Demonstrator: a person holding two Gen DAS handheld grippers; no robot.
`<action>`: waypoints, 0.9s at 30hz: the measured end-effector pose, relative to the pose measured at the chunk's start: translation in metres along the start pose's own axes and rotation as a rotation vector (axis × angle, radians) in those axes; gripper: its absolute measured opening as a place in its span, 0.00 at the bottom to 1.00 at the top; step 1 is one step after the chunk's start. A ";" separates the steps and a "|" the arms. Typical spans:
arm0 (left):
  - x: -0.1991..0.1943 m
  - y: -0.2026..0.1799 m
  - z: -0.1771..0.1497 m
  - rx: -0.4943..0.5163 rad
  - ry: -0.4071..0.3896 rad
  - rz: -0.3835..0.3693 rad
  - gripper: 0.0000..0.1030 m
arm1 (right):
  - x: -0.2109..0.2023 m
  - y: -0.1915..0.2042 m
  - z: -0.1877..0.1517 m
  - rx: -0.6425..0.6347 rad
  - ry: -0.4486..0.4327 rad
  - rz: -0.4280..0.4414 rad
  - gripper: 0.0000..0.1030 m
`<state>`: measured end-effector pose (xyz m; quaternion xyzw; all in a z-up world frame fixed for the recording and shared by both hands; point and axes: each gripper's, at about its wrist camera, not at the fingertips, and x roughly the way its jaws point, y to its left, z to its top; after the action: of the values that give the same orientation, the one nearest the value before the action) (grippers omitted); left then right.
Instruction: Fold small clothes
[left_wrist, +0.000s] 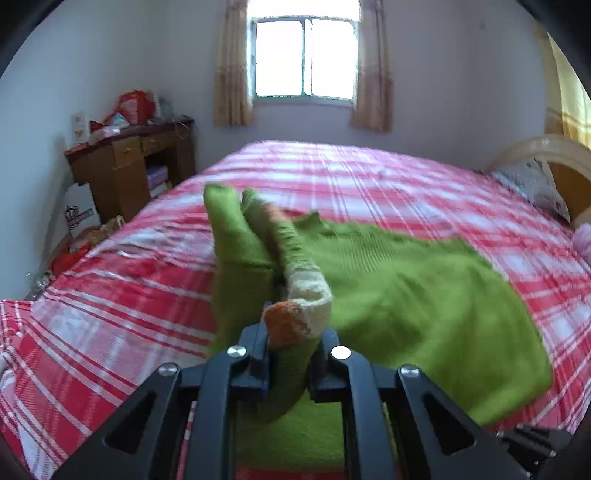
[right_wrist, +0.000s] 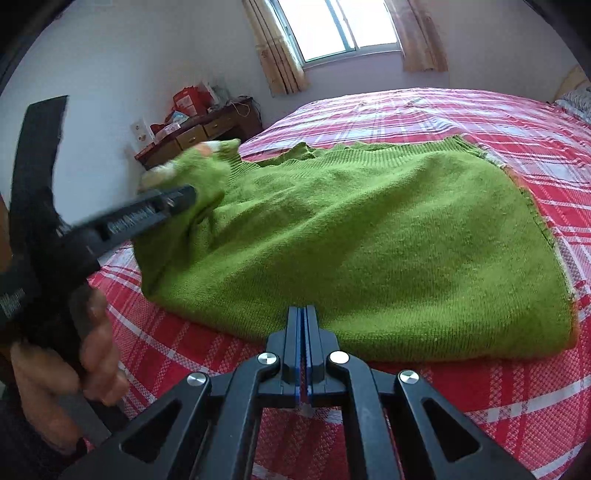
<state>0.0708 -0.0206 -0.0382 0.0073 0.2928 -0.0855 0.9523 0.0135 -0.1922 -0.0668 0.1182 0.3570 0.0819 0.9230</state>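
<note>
A fuzzy green knitted sweater (right_wrist: 369, 236) lies on the bed (right_wrist: 443, 110) with the red checked cover. The left tool (left_wrist: 291, 354) pinches its sleeve (left_wrist: 258, 251), lifted, with an orange and cream cuff. The right tool (right_wrist: 303, 332) is closed tight, holding nothing.

The sweater (right_wrist: 369, 236) is bright green knit, its sleeve (left_wrist: 299, 295) tipped with a cream band and an orange cuff. The bedspread (left_wrist: 369, 173) is red and pink plaid with white stripes. Both grippers are black with silver screws. The curtains (left_wrist: 231, 74) are tan, the desk (left_wrist: 129, 166) dark brown, the walls pale lilac-grey.
</note>
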 end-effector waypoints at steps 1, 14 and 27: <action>0.003 -0.002 -0.002 0.005 0.016 -0.007 0.13 | 0.000 -0.001 0.000 0.002 0.000 0.002 0.01; 0.013 -0.011 -0.011 0.026 0.082 -0.016 0.13 | 0.002 -0.008 0.003 0.055 0.013 0.042 0.01; 0.011 0.000 -0.011 -0.037 0.073 -0.062 0.13 | 0.029 -0.006 0.079 0.154 0.063 0.252 0.79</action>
<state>0.0732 -0.0219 -0.0538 -0.0162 0.3288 -0.1094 0.9379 0.0887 -0.2038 -0.0306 0.2301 0.3732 0.1729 0.8820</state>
